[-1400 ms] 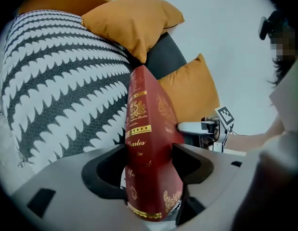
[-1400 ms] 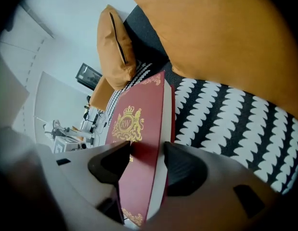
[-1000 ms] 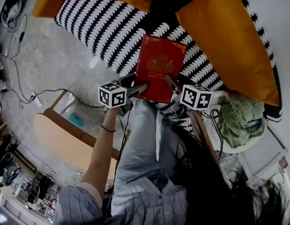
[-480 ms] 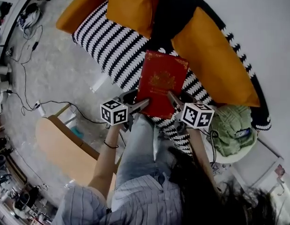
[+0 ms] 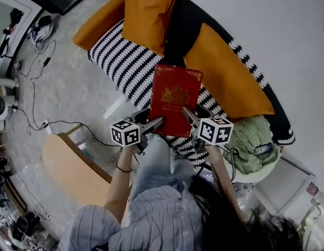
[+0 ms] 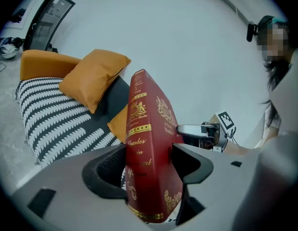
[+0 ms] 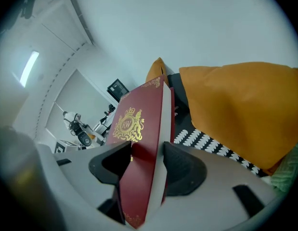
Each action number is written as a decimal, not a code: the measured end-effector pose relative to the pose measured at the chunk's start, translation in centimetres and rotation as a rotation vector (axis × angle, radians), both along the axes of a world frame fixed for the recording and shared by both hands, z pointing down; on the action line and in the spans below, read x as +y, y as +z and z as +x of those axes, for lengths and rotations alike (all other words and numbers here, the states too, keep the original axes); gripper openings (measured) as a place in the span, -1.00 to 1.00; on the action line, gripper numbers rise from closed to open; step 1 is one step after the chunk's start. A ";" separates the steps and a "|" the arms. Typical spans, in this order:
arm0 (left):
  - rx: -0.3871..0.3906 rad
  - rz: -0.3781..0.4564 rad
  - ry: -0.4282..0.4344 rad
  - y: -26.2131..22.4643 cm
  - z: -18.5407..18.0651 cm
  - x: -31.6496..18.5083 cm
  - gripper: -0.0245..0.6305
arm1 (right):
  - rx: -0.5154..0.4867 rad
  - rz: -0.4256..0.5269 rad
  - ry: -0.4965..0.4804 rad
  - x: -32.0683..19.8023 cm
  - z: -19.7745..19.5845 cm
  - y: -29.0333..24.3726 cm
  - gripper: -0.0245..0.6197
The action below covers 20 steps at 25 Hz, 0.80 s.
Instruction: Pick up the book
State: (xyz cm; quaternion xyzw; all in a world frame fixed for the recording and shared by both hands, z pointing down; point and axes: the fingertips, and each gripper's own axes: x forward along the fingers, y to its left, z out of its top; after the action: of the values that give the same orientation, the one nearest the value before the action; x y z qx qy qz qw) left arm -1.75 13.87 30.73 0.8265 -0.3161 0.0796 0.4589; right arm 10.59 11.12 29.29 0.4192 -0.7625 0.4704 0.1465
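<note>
Grey floor (image 5: 62, 93) and a sofa (image 5: 120, 61) with a black-and-white patterned seat and orange cushions (image 5: 148, 9) fill the head view; a red book (image 5: 175, 98) with gold ornament shows over the seat's front edge, with the left hand-held gripper (image 5: 156, 122) at its lower left corner and the right hand-held gripper (image 5: 188, 114) at its lower right. Left gripper view: both jaws press the book's 2 covers beside the spine, whose gold lettering faces the camera, and the book stands upright. Right gripper view: the jaws clamp the book at its page edge, with the crested cover on the left jaw's side
</note>
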 end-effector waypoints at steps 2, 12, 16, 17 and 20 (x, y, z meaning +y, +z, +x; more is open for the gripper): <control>0.009 0.002 -0.016 -1.1 0.2 0.7 0.02 | 0.005 0.018 -0.011 0.5 0.2 -1.3 -0.23; 0.006 0.036 -0.051 -5.5 1.1 5.3 0.02 | 0.000 0.088 -0.043 4.7 1.0 -5.8 -0.24; -0.003 0.054 -0.038 -6.8 1.4 7.3 0.02 | -0.002 0.105 -0.040 6.9 1.4 -7.2 -0.25; -0.004 0.057 -0.036 -7.1 1.6 7.8 0.02 | -0.004 0.108 -0.036 7.5 1.6 -7.4 -0.25; -0.006 0.072 -0.027 -7.9 2.5 9.5 0.02 | -0.012 0.121 -0.019 9.3 2.6 -8.1 -0.25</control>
State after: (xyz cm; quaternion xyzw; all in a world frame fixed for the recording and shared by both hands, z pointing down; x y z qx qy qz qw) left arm 0.73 23.33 22.87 0.8380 -0.3310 0.0644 0.4290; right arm 13.14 20.44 21.20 0.4174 -0.7945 0.4243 0.1209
